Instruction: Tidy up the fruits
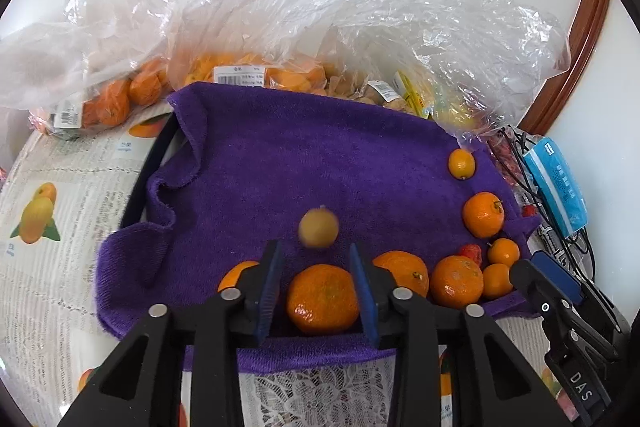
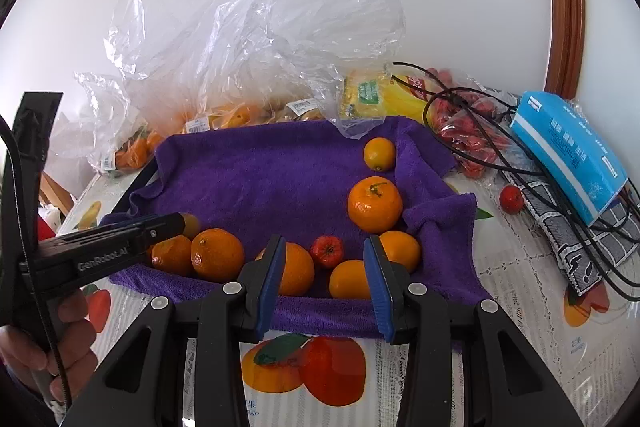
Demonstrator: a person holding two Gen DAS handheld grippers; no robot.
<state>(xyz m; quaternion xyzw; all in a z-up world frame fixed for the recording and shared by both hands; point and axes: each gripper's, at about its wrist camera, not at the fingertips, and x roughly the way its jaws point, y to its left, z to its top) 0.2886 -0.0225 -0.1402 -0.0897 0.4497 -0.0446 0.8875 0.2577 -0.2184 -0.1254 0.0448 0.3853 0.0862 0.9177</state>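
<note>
Both tools stood released over the near edge of a purple towel (image 1: 304, 163) draped across a dark tray (image 1: 140, 183) on the worktop (image 2: 516, 267): the left tool (image 1: 318, 287) had its blue pads spread on either side of a large orange (image 1: 323, 299) without touching it, and the right tool (image 2: 324, 285) gaped above an orange (image 2: 296, 269) and a smaller one (image 2: 350, 279), gripping neither. A blurred yellowish fruit (image 1: 319, 228) sat just beyond the left tool's tips. More oranges lined the towel's near and right edges, with a small red fruit (image 2: 327, 251) between them and a kumquat-like one (image 2: 379, 153) farther back. Behind the towel, clear plastic bags (image 1: 280, 7) held oranges (image 1: 116, 103) and pale brown fruit (image 1: 360, 91), each bag carrying a barcode label. A blue tissue pack (image 2: 568, 151) lay to the right on tangled black cables.
</note>
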